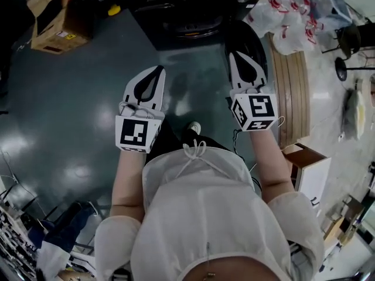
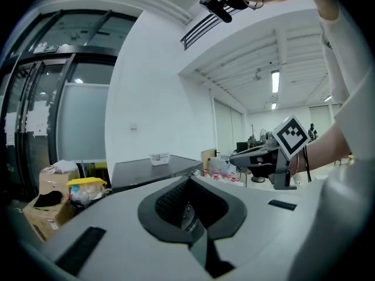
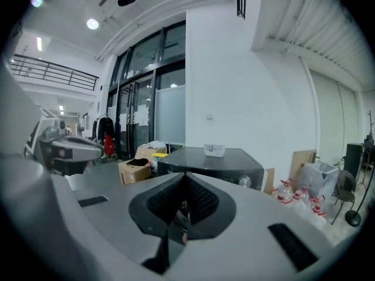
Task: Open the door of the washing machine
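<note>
The person is holding the left gripper (image 1: pixel 157 72) and right gripper (image 1: pixel 237 56) out, both claws pressed together on nothing, while the black washing machine (image 1: pixel 193 7) is sitting at twelve o'clock, so spreading one claw before reaching its door (image 1: pixel 186 25) is looking wise.

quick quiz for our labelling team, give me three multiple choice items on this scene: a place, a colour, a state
1. In the head view, the black front-loading washing machine is:
A) at the top edge, beyond the left gripper and right gripper
B) between the left gripper's jaws
C) at the bottom edge

2. The glossy floor is:
A) white
B) red
C) dark green

3. The right gripper's jaws are:
A) wide apart
B) together, empty
C) clamped on a handle

Answers: A, it lies past both jaw tips; C, the bare floor shows dark green; B, the right gripper view shows the tips meeting.
</note>
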